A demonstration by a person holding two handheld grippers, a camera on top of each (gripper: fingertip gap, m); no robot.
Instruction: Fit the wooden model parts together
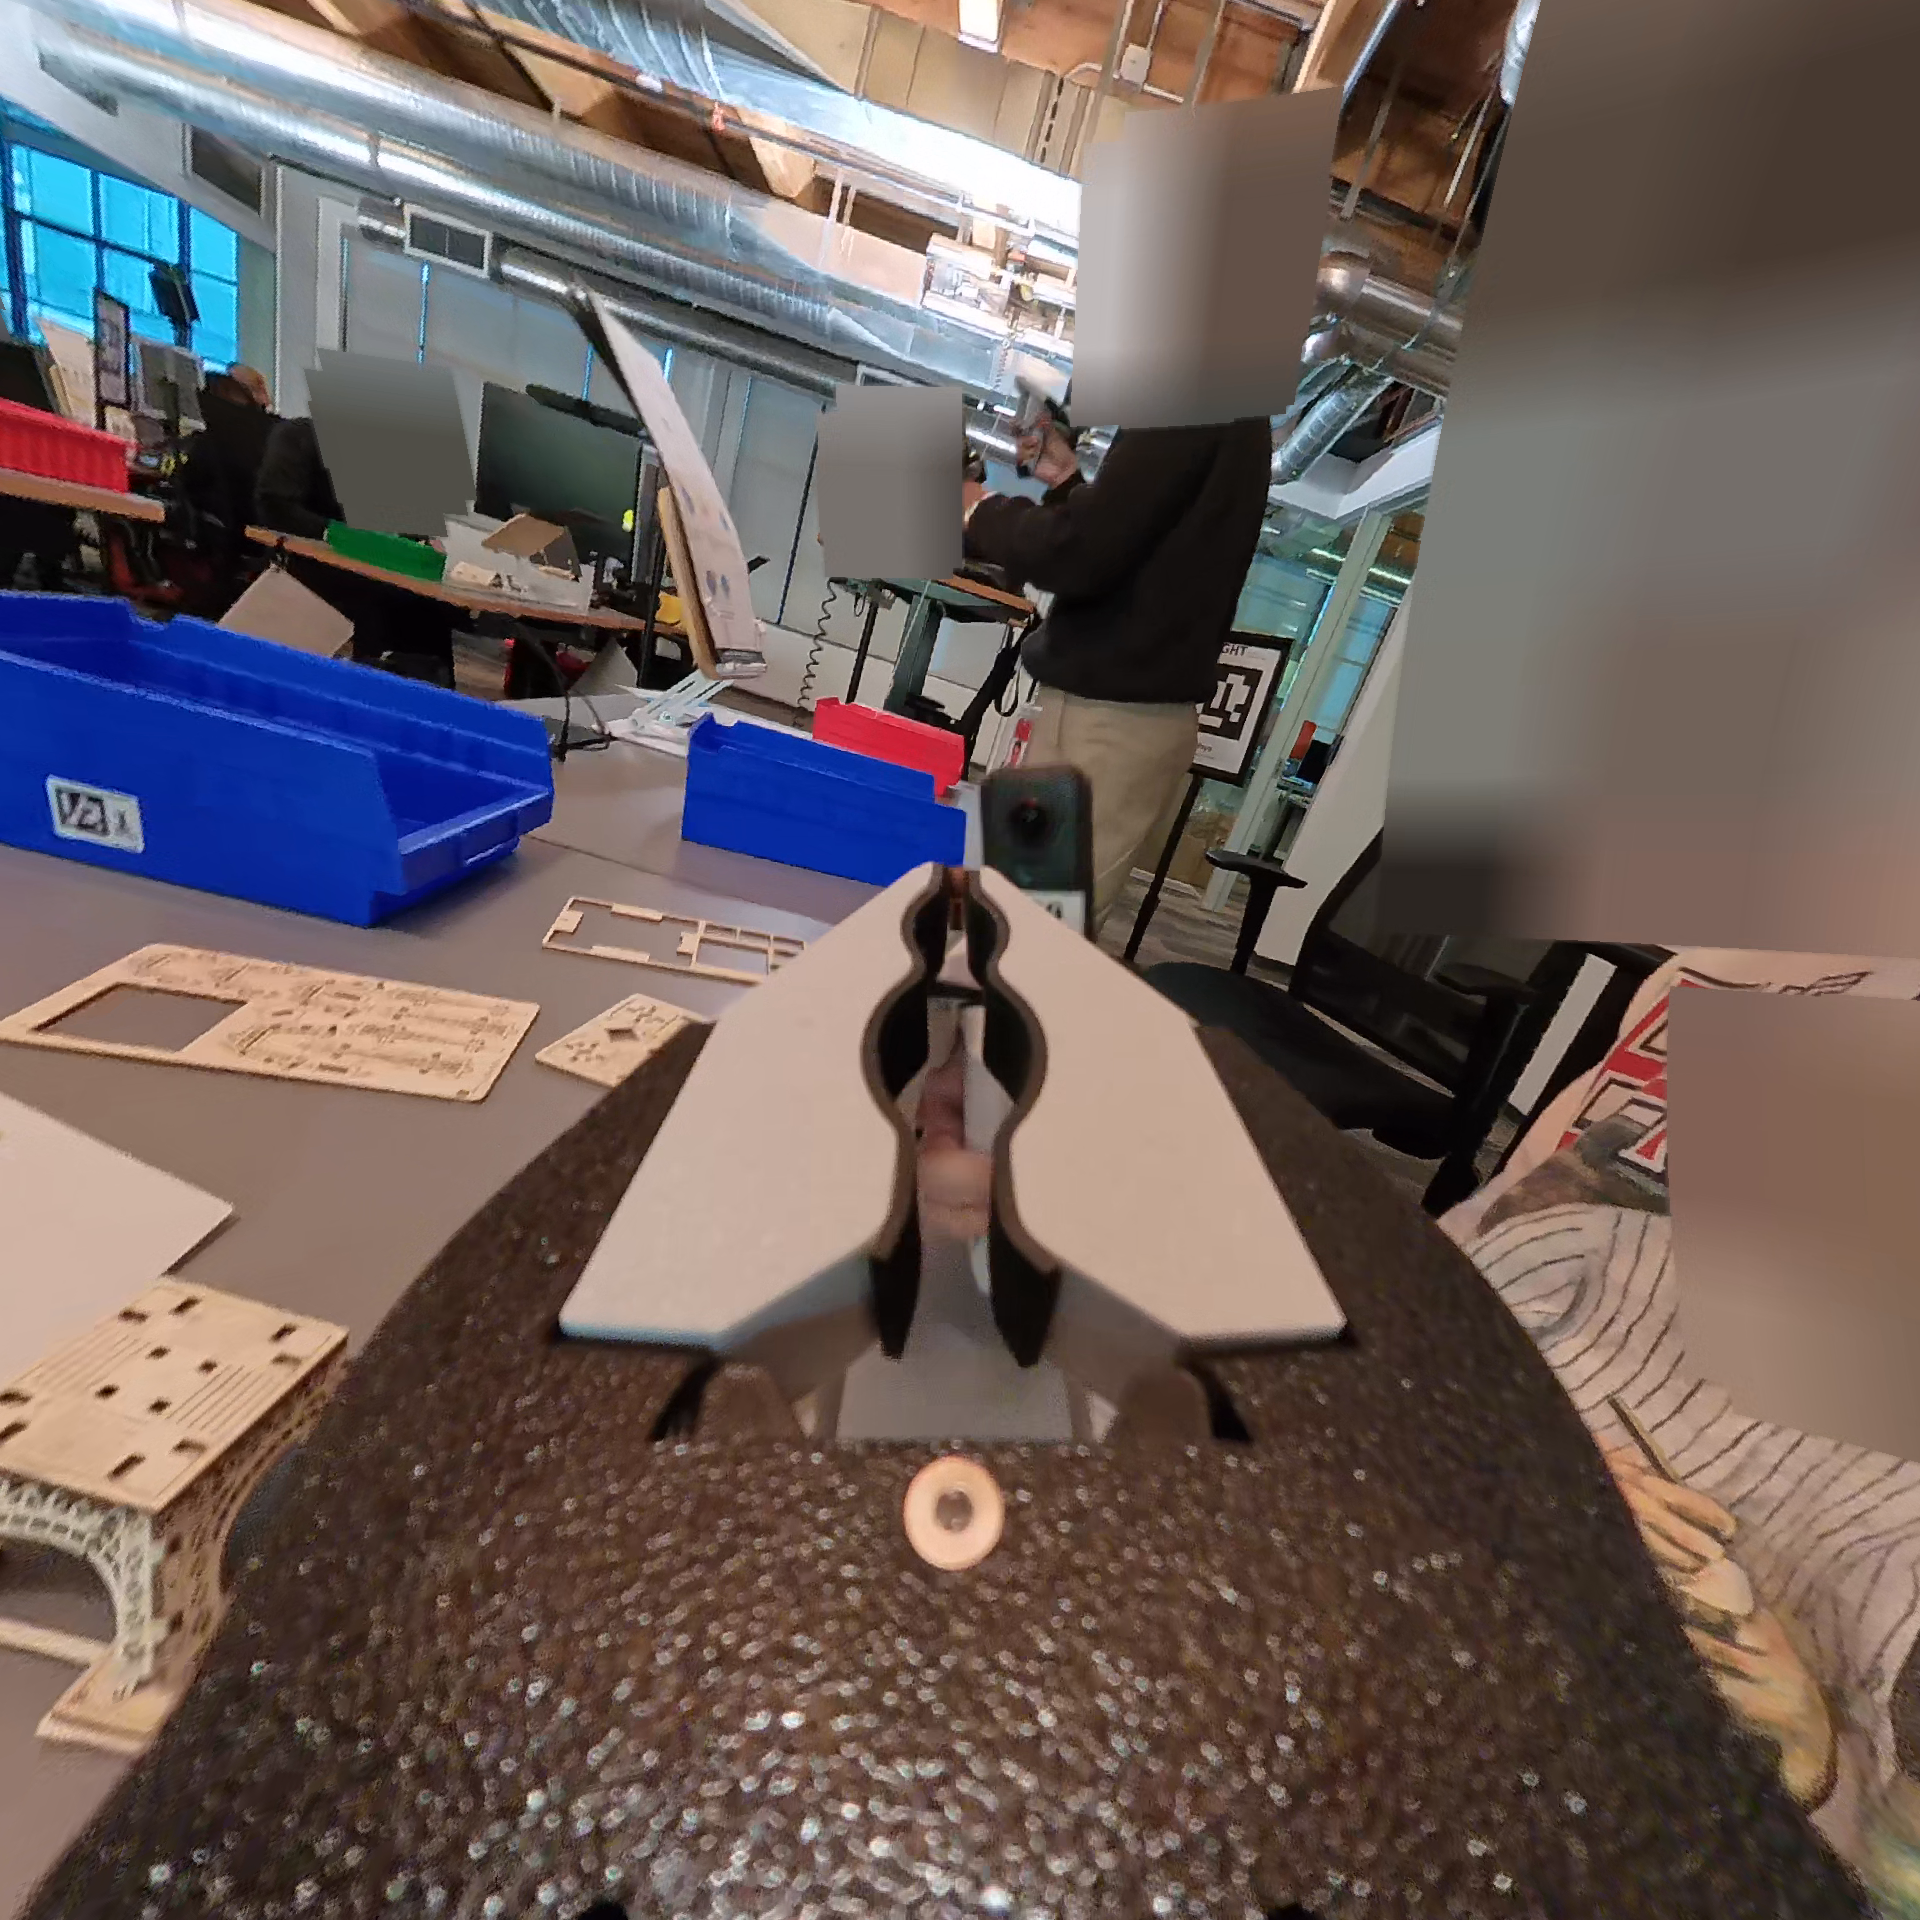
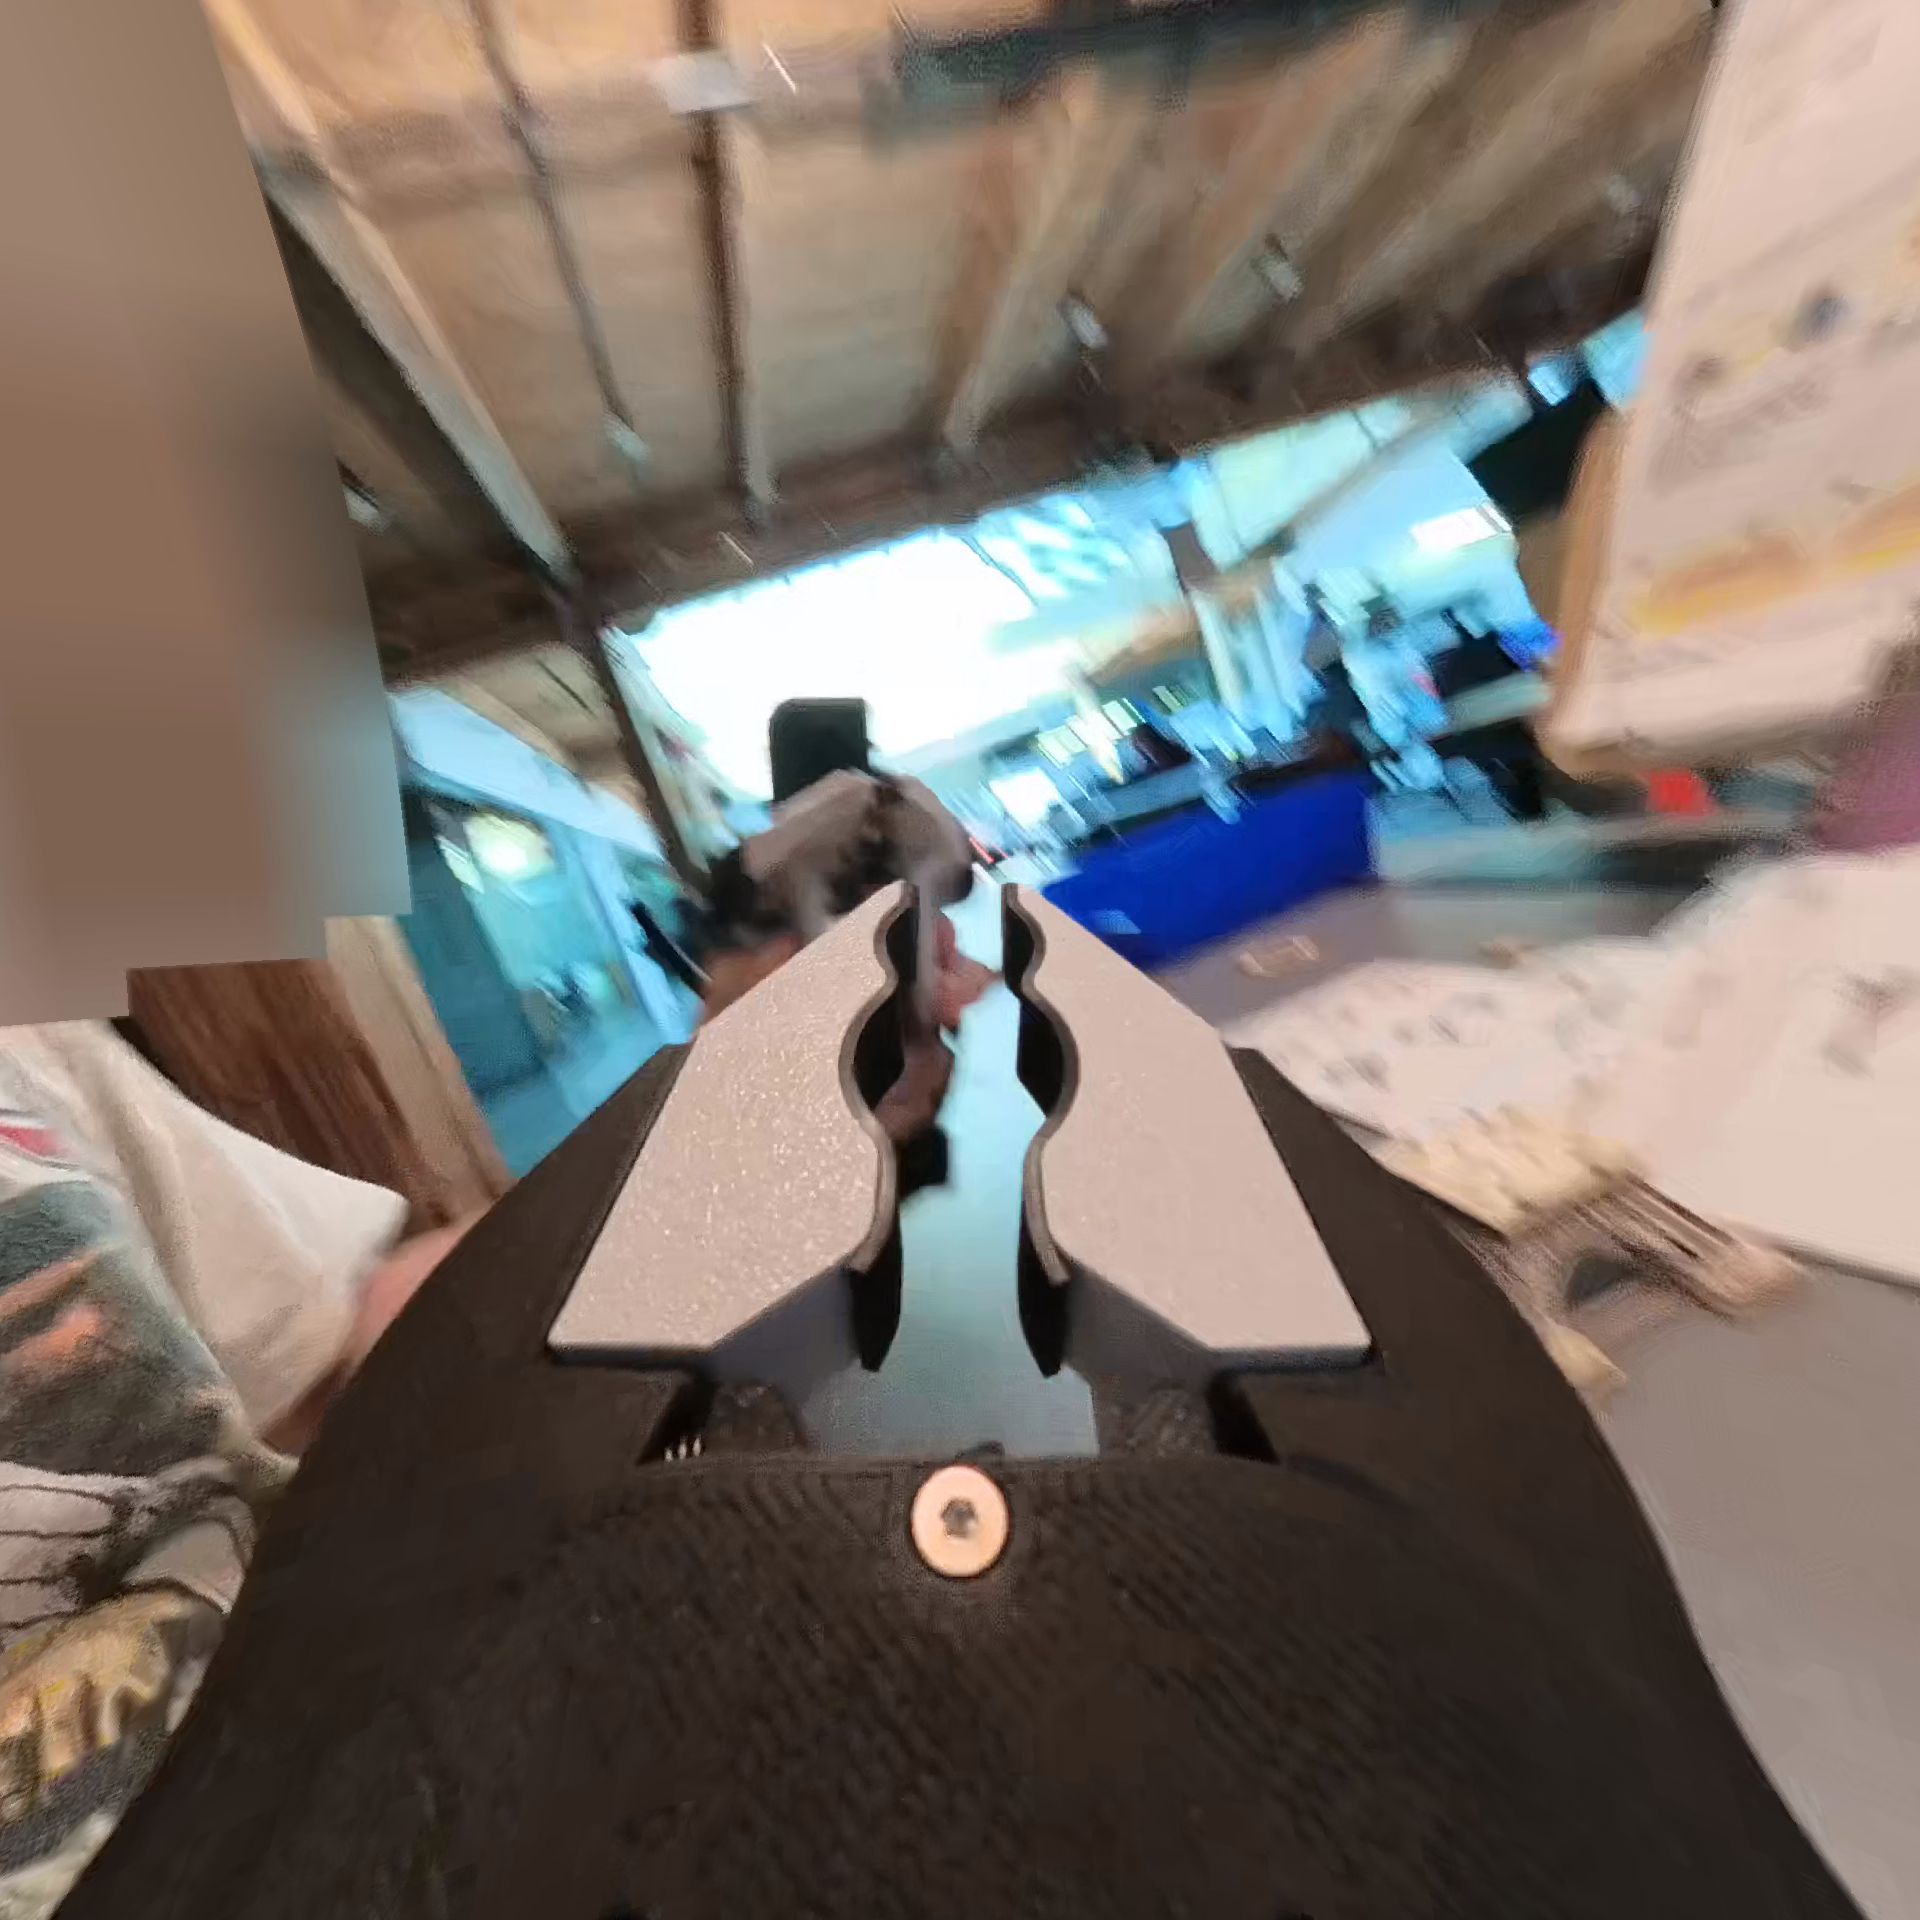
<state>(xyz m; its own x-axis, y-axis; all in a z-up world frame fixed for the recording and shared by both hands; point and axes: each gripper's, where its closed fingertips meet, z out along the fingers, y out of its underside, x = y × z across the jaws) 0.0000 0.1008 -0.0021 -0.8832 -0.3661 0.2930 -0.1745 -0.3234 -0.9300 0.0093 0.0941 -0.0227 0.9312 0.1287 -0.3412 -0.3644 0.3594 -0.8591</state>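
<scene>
My left gripper (image 1: pixel 956 883) is raised above the grey table (image 1: pixel 436 1174), its jaws nearly together on a thin brown wooden part (image 1: pixel 952 896) pinched at the tips. My right gripper faces it just beyond; only its camera (image 1: pixel 1034 831) shows there. The right wrist view is blurred: my right gripper (image 2: pixel 961 904) is open, with the left gripper (image 2: pixel 862 831) close ahead and a thin dark strip (image 2: pixel 920 966) beside its left finger. A partly built wooden tower base (image 1: pixel 156 1423) stands at the lower left. Punched wooden sheets (image 1: pixel 281 1018) (image 1: pixel 675 940) lie flat.
Two blue bins (image 1: pixel 260 758) (image 1: pixel 810 800) stand at the back of the table, a red bin (image 1: pixel 883 732) behind. A white sheet (image 1: pixel 83 1216) lies at left. An instruction sheet on a stand (image 1: pixel 686 488) rises behind. A patterned sleeve (image 1: pixel 1662 1351) and black chair (image 1: pixel 1299 1018) are at right. The partly built wooden tower base (image 1: pixel 156 1423) is about 20 centimetres from both grippers' fingertips. It is also in sight in the right wrist view (image 2: pixel 1465 1168).
</scene>
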